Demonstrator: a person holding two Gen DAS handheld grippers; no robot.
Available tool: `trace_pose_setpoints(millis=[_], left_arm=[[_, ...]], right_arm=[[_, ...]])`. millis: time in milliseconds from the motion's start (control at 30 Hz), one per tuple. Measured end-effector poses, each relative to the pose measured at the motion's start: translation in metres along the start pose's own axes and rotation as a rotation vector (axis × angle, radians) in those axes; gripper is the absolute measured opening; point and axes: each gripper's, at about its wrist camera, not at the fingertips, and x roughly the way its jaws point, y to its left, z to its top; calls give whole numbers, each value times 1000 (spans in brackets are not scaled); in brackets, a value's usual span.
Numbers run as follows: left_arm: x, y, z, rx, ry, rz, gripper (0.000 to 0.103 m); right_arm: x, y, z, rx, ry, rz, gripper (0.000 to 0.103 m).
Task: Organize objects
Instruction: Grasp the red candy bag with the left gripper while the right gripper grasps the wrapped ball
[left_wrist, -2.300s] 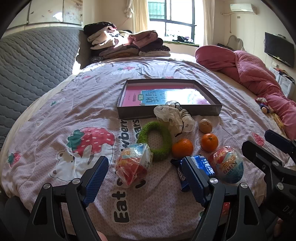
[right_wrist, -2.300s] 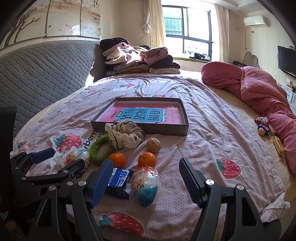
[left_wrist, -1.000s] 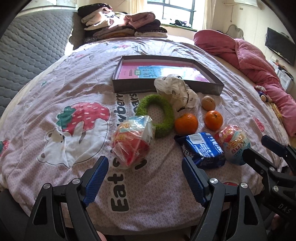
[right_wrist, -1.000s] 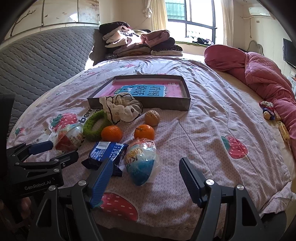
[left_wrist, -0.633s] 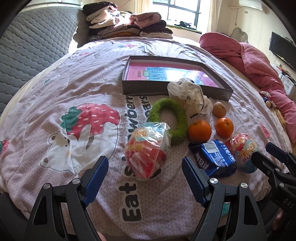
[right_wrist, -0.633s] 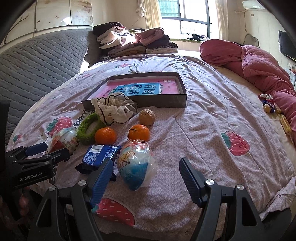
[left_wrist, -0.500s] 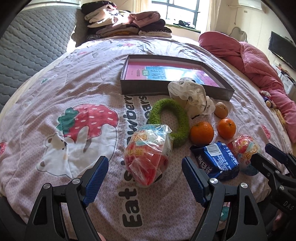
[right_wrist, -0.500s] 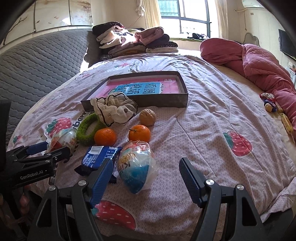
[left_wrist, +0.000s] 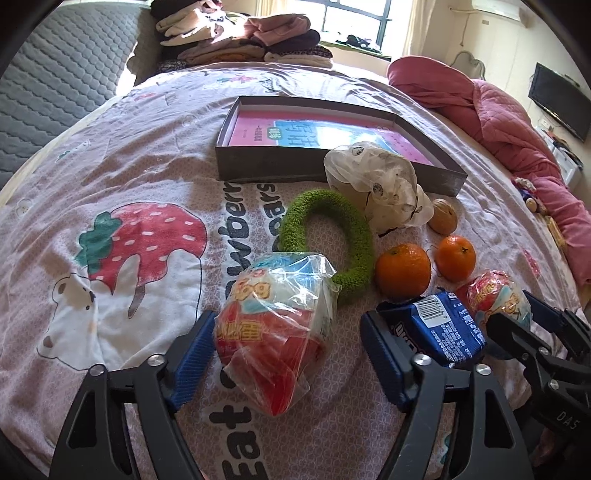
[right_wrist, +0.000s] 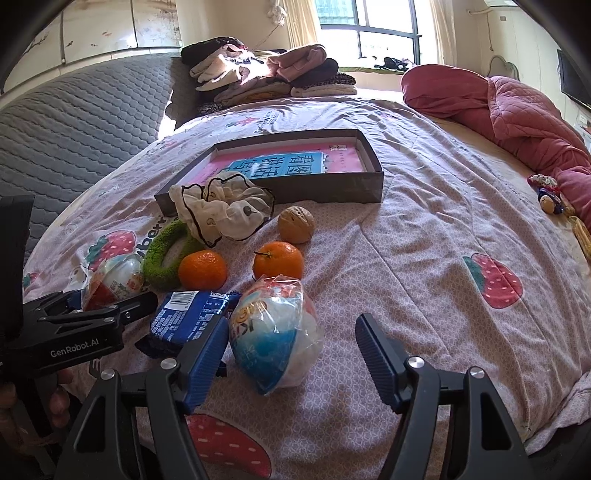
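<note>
Both grippers' fingers are spread wide, the left gripper (left_wrist: 286, 354) around the red toy egg (left_wrist: 275, 332) and the right gripper (right_wrist: 291, 352) around the blue toy egg (right_wrist: 275, 336), ready to grab them for the box (left_wrist: 332, 170).

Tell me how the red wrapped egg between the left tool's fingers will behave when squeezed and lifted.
The red egg sits in loose, crinkled clear wrap, so the fingers may slide on the film before gripping. Its rounded shape will probably roll or turn if pushed off-centre. Plastic-looking and likely hollow, so probably light; the soft bedsheet could let it sink under pressure.
</note>
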Motion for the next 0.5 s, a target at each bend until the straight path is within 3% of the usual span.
trace_pose_setpoints(millis=[267,500], left_arm=[[5,6,0,-19,7,-59,55],[3,2,-2,-6,-2,-63,54]], right_arm=[[8,9,-1,-38,13,26,54],[7,6,-2,-30,4,44,52]])
